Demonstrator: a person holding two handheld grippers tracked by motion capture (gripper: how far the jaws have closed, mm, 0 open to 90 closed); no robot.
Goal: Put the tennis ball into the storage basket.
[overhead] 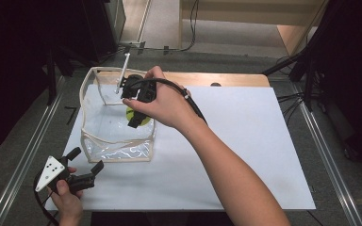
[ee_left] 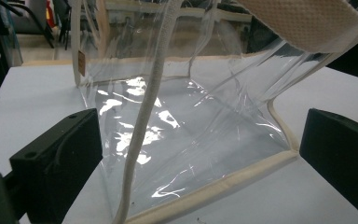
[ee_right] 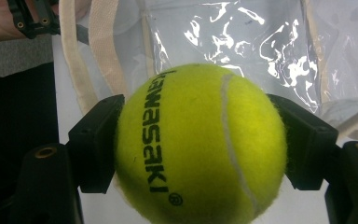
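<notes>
Right gripper hangs over the open mouth of a clear plastic bag, its black jaws clamped on either side of a yellow tennis ball — the ball sits squarely between the pads, printed lettering facing the camera in the right gripper view. From the high view, only a sliver of the ball peeks out beneath the hand, inside the bag's cream-trimmed rim and toward its right wall.

Left gripper waits near the bag's front corner, jaws spread wide with nothing between them; in the left gripper view the bag's transparent wall and one white cord handle stand just ahead of the open jaws.

The step in hand looks like placing the ball in the bag. To do it well, the ball probably wants to go low, close to the bag's floor, before the jaws part — a drop from the rim could bounce it out or tip the soft walls. The handles near the opening could snag the jaws, so a straight path down the middle seems safest. The free gripper could steady the near edge if the bag sags.
</notes>
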